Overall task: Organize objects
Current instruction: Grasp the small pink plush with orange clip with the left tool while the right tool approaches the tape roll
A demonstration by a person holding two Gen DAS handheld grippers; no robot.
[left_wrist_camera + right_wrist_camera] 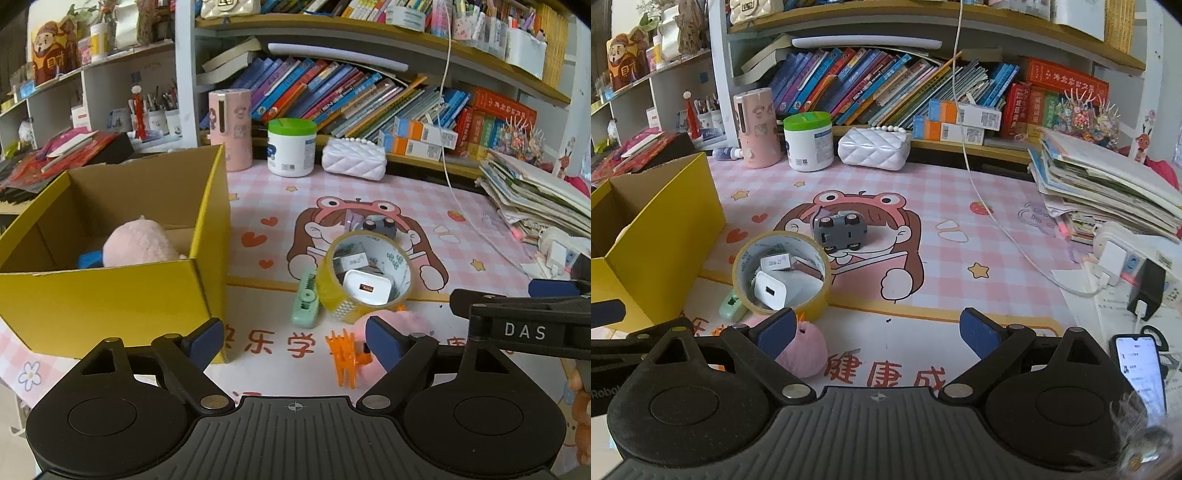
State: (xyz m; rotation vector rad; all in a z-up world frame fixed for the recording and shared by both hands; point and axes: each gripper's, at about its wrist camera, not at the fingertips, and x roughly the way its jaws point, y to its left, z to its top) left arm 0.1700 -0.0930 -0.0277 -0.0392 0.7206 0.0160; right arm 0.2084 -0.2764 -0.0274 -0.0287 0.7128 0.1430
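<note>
Both the left tongs [293, 341] and the right tongs [877, 332] stand wide and hold nothing. They hover over the counter [979, 177], probably to choose the next thing. The tape roll [781, 273], charger [768, 291] and toy car [840, 230] lie loose beside the yellow box [110, 295], which already holds a pink plush [136, 245].

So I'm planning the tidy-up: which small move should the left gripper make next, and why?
Probably ease the open left gripper forward around the orange clip. It lies loose on the mat just ahead, nearly between the fingers, and the yellow box stands close by.
</note>
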